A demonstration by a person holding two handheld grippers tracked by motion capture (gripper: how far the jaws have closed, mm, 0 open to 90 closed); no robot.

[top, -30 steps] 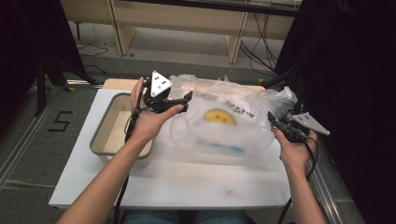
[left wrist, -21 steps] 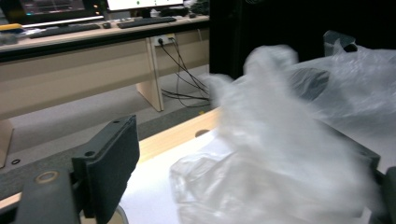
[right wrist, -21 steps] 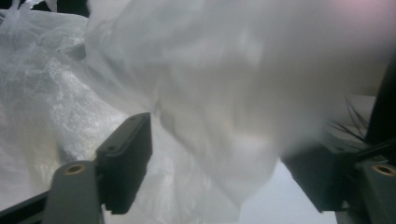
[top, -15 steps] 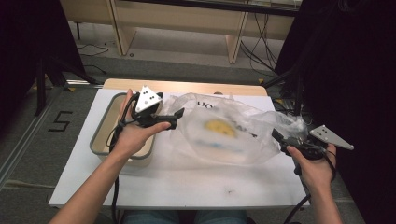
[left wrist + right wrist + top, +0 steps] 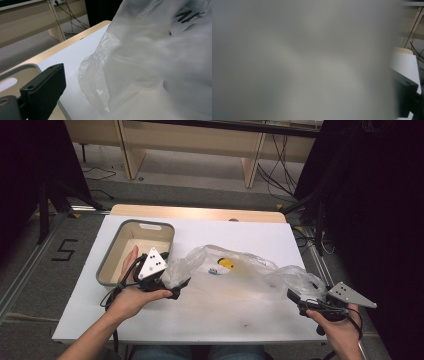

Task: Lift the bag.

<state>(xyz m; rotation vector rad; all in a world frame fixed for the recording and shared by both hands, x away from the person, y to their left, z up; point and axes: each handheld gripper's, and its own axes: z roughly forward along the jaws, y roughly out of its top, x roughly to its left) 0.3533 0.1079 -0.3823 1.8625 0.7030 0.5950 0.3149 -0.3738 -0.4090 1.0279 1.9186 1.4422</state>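
A lab: taped floor number [image 5: 65, 251], loose cables [image 5: 272, 172], workbench [image 5: 200, 140]

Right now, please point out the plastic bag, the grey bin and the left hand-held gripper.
plastic bag [image 5: 235, 275], high view, its clear middle.
grey bin [image 5: 109, 265], high view, its left rim.
left hand-held gripper [image 5: 181, 285], high view, its jaw tips at the bag's edge.

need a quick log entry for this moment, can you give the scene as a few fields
surface: white table
main item: clear plastic bag, spread between both grippers, yellow print on it
left hand-held gripper: at the bag's left end; grip not clear
right hand-held gripper: at the bag's right end, jaws just opened
other item: grey bin, beside the left hand
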